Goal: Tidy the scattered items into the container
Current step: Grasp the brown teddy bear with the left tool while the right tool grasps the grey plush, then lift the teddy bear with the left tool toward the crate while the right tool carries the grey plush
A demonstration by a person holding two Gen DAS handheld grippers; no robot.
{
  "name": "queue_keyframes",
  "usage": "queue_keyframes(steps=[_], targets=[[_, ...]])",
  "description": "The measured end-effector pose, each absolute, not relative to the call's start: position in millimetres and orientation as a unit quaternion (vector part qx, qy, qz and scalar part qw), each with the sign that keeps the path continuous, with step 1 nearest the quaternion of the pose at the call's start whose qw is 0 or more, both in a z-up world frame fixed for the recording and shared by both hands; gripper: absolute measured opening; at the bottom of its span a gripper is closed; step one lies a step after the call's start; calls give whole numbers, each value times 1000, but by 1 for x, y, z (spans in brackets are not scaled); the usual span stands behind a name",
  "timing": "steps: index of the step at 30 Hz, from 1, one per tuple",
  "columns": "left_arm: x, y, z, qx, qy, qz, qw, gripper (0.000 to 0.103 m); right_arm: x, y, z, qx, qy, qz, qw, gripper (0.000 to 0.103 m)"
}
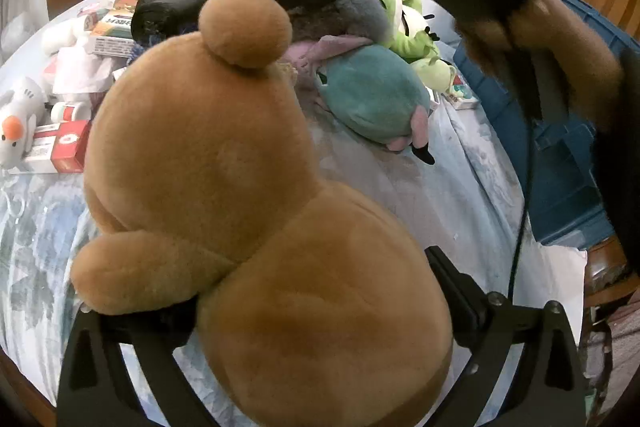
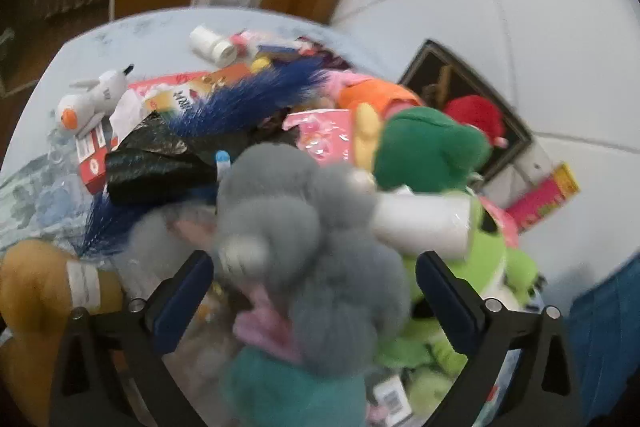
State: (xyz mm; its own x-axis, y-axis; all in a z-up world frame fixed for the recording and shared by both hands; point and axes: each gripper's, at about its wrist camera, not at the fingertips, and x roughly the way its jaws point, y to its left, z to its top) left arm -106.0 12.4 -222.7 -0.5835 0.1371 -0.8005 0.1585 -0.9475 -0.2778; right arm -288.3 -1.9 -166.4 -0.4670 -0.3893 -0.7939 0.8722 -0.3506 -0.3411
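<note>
Before you, a pale blue patterned tablecloth (image 1: 460,187) covers the round table. Lying on it: a teal plush (image 1: 374,99) near the centre, a lime-green plush (image 1: 416,27) just behind it, a white duck toy (image 1: 18,125) at the left edge, red-and-white boxes (image 1: 60,147) beside the duck, and a black plastic bag (image 1: 168,7) farther back. A blue container (image 1: 568,155) rests at the right edge.

Left hand-held gripper (image 1: 320,311) clamped; right hand-held gripper (image 2: 314,291) spread.
</note>
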Motion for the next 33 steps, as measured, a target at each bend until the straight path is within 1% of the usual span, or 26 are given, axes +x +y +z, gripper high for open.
queue_keyframes(steps=[3,6,7,8,9,10,12,13,17,22,28,33], targets=[[-104,12,-223,456,162,-875,5,100,-308,-19,-183,349,390,-744,415,103],[-103,11,-224,456,162,-875,4,101,-313,-31,-207,371,409,-728,406,103],[-102,12,-224,456,159,-876,4,101,-314,-32,-216,384,412,-721,404,101],[-102,14,-224,455,154,-877,5,101,-314,-32,-225,390,415,-719,398,98],[-102,15,-224,455,150,-878,5,101,-312,-29,-225,383,407,-729,396,91],[-101,17,-224,454,146,-879,6,101,-311,-26,-224,373,396,-741,395,71],[-101,20,-224,453,137,-881,7,101,-316,-17,-210,375,339,-769,391,43],[-102,22,-225,451,137,-882,7,101,-320,-11,-204,379,310,-780,390,38],[-104,25,-224,441,134,-887,4,96,-320,8,-197,381,276,-794,384,35],[-102,24,-222,434,132,-891,-4,91,-308,50,-179,384,170,-816,397,35],[-100,22,-219,430,121,-895,-7,90,-261,91,-137,344,104,-846,393,35],[-95,18,-214,418,103,-902,-17,89,-219,149,-124,338,62,-867,360,35]])
